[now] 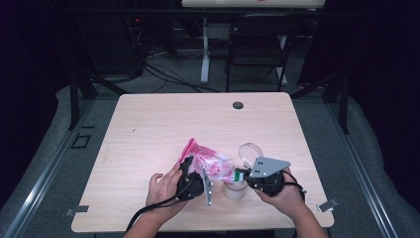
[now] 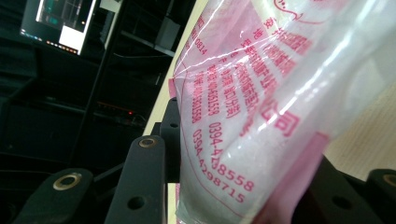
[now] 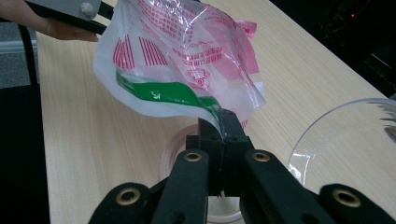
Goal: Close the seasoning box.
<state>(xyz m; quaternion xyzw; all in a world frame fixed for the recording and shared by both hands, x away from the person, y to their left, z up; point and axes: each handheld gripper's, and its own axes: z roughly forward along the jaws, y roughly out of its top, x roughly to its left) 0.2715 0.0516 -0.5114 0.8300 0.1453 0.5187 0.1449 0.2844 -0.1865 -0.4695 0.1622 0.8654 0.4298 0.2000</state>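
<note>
One plastic bag (image 1: 210,162), clear with pink print and a green band along one edge, hangs between the two grippers above the wooden table (image 1: 148,129). Close before the left gripper's camera the pink print shows Chinese characters and the digit strings "0394-4298558" and "0394-4298715"; the smaller lines beside them are too blurred to read.

The left gripper (image 1: 194,182) is tipped on its side in the person's left hand (image 1: 166,187), and the bag fills the space between its jaws; the jaws stand partly apart, and they seem to press on the film, though the view is too close to be sure. The right gripper (image 3: 223,133), held in the right hand (image 1: 282,194), has its jaws pressed together on the bag's green-edged corner.

Just under the right gripper's tips stands one pale round container (image 1: 235,189). Just beside that gripper, farther from the person, lies one clear plastic lid (image 1: 250,150).
</note>
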